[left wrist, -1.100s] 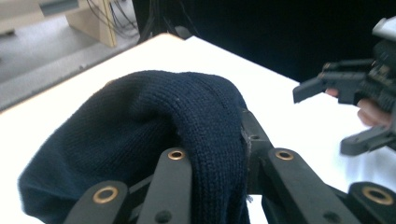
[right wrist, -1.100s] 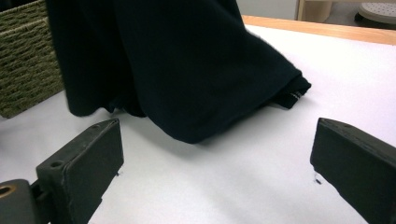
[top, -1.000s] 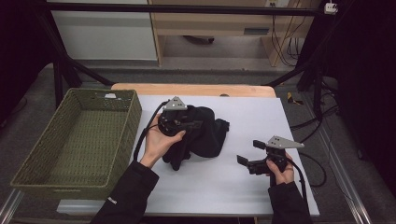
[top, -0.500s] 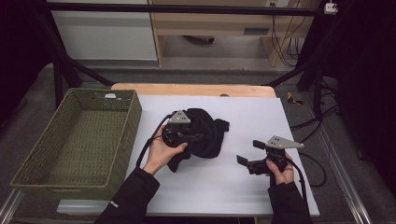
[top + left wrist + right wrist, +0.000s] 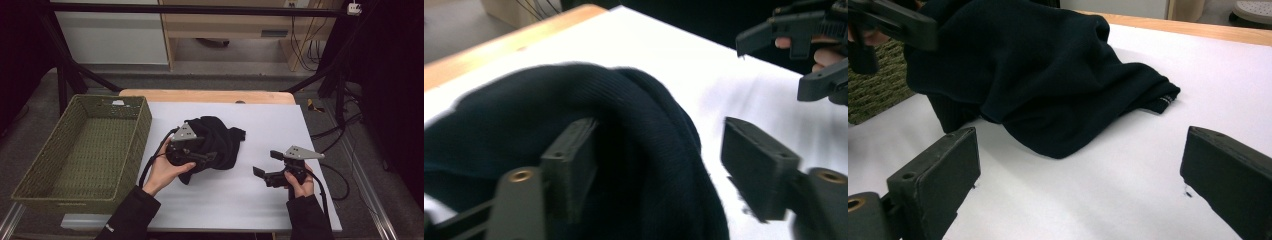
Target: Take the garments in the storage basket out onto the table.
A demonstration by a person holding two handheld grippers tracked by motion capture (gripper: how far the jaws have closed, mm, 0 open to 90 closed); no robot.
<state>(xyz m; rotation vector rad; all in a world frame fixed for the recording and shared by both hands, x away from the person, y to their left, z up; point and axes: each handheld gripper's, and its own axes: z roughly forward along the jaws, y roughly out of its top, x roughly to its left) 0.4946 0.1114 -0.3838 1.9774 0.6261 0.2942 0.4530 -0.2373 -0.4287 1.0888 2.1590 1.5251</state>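
Note:
A dark navy knitted garment [image 5: 220, 140] lies crumpled on the white table [image 5: 280, 125]. My left gripper [image 5: 207, 157] rests low on its near left side. In the left gripper view the left gripper [image 5: 656, 135] has just been opening: a fold of the garment [image 5: 574, 100] sits between the jaws against the left pad, while the right pad stands apart from it. My right gripper [image 5: 265, 162] hovers over bare table to the right, pointing at the garment [image 5: 1048, 75]. The right gripper [image 5: 1080, 145] is wide open with nothing between its jaws.
A green woven basket [image 5: 127, 150] stands off the table's left side, with nothing in it that I can see. A wooden strip [image 5: 210, 96] runs along the table's far edge. Cables trail from both grippers toward the near edge.
The left hand has come down and toward the near edge with the garment, which now rests lower on the table. Its jaws have spread apart. The right gripper has stayed put.

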